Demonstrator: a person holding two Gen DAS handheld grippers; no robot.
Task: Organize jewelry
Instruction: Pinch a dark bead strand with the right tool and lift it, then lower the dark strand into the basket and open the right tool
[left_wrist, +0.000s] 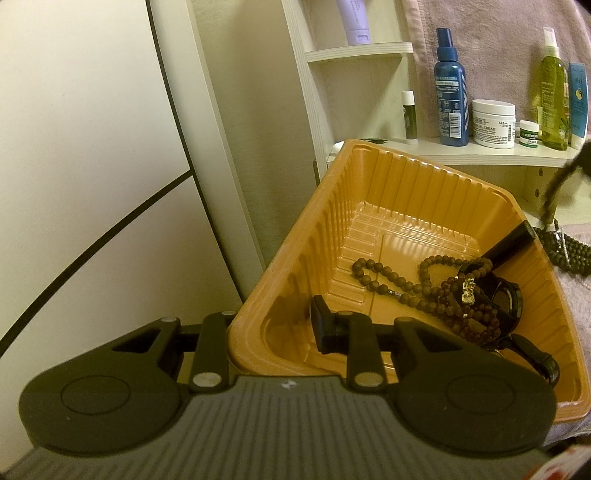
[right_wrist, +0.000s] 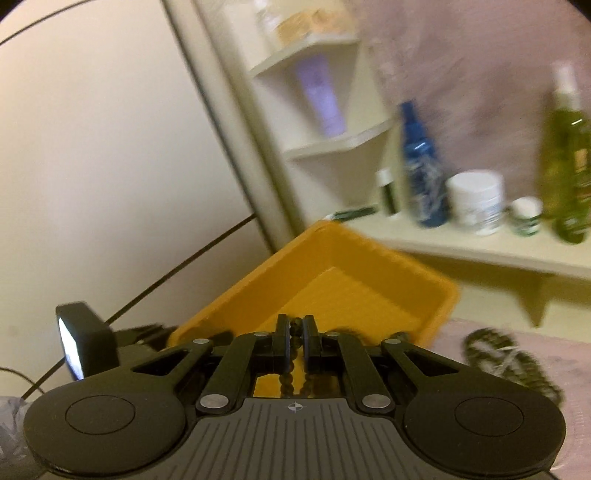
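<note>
Dark bead strand (right_wrist: 295, 360) was pinched in the right gripper (right_wrist: 295, 328), jaws nearly together, loops hanging down behind the fingertips; lower end cut off by the gripper body, so length and long axis couldn't be told. Right wrist view was motion-blurred. Orange tray (right_wrist: 369, 288) sat just ahead of that gripper, its contents unreadable there. Second beaded pile (right_wrist: 513, 363) lay to its right on the pink fuzzy surface (right_wrist: 554, 354), smeared.

Left gripper (left_wrist: 273, 325) was clamped on the tray's near rim: right finger inside, left finger outside, mostly hidden behind the wall. Tray looked tilted, long axis running away and rightward. Inside, ahead-right of the gripper: brown bead bracelets (left_wrist: 424, 280) tangled, a gold charm (left_wrist: 467, 293), a black watch (left_wrist: 509, 299), strap partly hidden by the gripper body. Shelf bottles (left_wrist: 450, 88) sat beyond.
</note>
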